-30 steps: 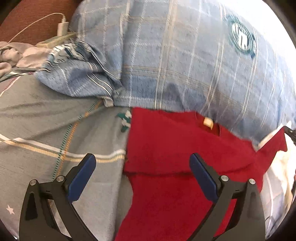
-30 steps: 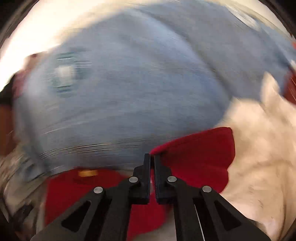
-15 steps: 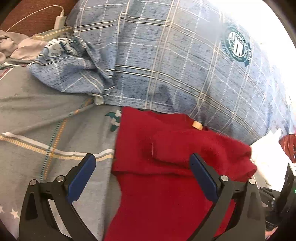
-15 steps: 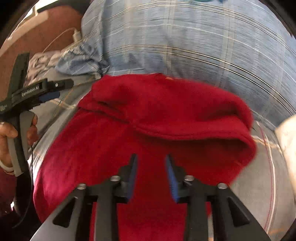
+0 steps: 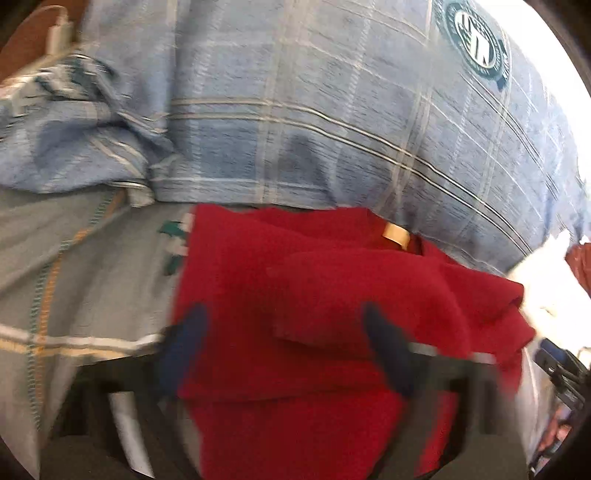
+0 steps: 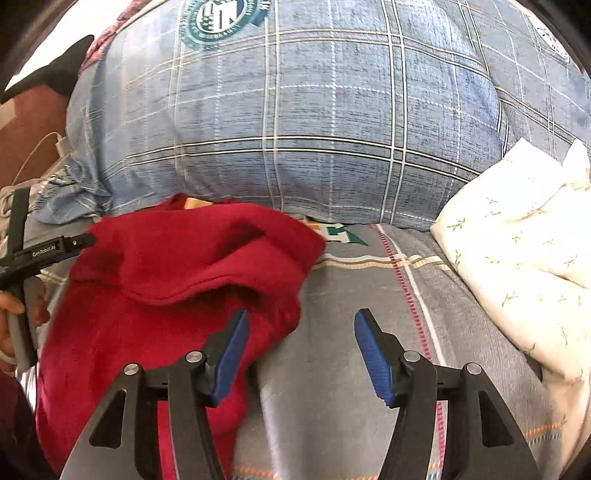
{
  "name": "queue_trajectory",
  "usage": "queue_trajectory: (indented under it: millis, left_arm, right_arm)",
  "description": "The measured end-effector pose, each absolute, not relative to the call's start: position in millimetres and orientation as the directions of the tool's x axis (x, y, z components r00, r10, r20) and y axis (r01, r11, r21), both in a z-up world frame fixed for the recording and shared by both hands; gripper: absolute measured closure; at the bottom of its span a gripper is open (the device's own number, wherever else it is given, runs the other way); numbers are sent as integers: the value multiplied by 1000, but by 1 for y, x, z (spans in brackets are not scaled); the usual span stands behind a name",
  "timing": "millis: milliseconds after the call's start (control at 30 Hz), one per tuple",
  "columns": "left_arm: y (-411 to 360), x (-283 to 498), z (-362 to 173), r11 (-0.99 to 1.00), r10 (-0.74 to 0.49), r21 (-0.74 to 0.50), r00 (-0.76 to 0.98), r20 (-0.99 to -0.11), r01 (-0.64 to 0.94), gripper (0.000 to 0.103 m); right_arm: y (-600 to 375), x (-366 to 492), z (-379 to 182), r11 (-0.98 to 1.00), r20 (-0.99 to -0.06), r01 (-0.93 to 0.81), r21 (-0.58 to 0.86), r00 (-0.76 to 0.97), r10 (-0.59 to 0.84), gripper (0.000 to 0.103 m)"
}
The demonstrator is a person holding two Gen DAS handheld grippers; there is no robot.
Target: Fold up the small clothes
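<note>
A small red sweater [image 5: 317,317] lies on the grey bedsheet [image 5: 92,288], its right sleeve folded over the body and a tan neck label [image 5: 396,235] at its top. My left gripper [image 5: 284,350] is open and empty, hovering blurred over the sweater's middle. In the right wrist view the sweater [image 6: 166,295] lies at left. My right gripper [image 6: 300,347] is open and empty, its left finger [image 6: 231,354] over the sweater's right edge, its right finger [image 6: 371,354] over bare sheet. The left gripper's body [image 6: 40,254] shows at the far left.
A big blue plaid pillow [image 6: 314,110] with a green crest [image 5: 476,40] lies behind the sweater. A white floral pillow [image 6: 524,258] lies at right. A charger and cable [image 5: 59,33] rest at the back left by a crumpled blue cloth [image 5: 66,140].
My right gripper let go of the sleeve after laying it over the body, opened wide and drew back to the right. My left gripper moved forward over the sweater.
</note>
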State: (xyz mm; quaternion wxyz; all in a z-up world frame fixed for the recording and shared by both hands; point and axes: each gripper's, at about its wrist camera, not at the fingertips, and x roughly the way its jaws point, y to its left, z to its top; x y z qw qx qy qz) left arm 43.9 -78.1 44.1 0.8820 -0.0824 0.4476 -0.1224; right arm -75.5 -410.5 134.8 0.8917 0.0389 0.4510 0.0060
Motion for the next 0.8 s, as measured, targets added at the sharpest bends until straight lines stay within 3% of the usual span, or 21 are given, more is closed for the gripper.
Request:
queue_trajectory:
  millis: [33, 100, 200, 367, 500, 567, 633, 667, 733, 767, 800]
  left_arm:
    - [-84, 48, 43, 956, -294, -245, 543, -787, 162, 82]
    - [-94, 53, 45, 964, -264, -203, 539, -800, 171, 86]
    - [-97, 58, 57, 964, -261, -195, 539, -801, 178, 92]
    - [-78, 52, 89, 965, -260, -200, 575, -776, 167, 93]
    - [-74, 50, 78, 982, -186, -124, 589, -787, 144, 98]
    - [-73, 54, 55, 985, -169, -124, 546, -820, 118, 98]
    - [-72, 55, 40, 985, -168, -127, 517, -840, 113, 98]
    - [-72, 52, 36, 987, -158, -114, 512, -844, 117, 98]
    - [-70, 46, 39, 988, -144, -94, 528, -837, 120, 94]
    - [-68, 42, 43, 988, -145, -94, 540, -829, 121, 90]
    - [-67, 40, 47, 988, -149, -100, 551, -821, 118, 77]
  right_arm:
    - [-412, -72, 134, 997, -802, 21, 79, 595, 51, 43]
    - [-406, -63, 131, 998, -796, -13, 64, 603, 58, 46]
    - [-387, -47, 123, 996, -793, -80, -33, 609, 23, 97]
    - [-403, -64, 157, 994, -743, -51, 101, 660, 110, 97]
    - [-402, -85, 130, 995, -826, -78, 61, 556, 94, 97]
    - [-406, -88, 110, 997, -868, -64, 53, 490, 77, 96]
    - [-417, -90, 109, 990, -886, -30, 140, 443, 139, 88]
    - [-424, -91, 115, 983, -883, -12, 185, 437, 171, 80]
    - [-438, -93, 133, 967, -846, 4, 256, 485, 222, 40]
    - [-444, -93, 146, 966, -812, 24, 256, 549, 201, 35]
    - [-447, -91, 153, 969, -792, 42, 244, 585, 175, 34]
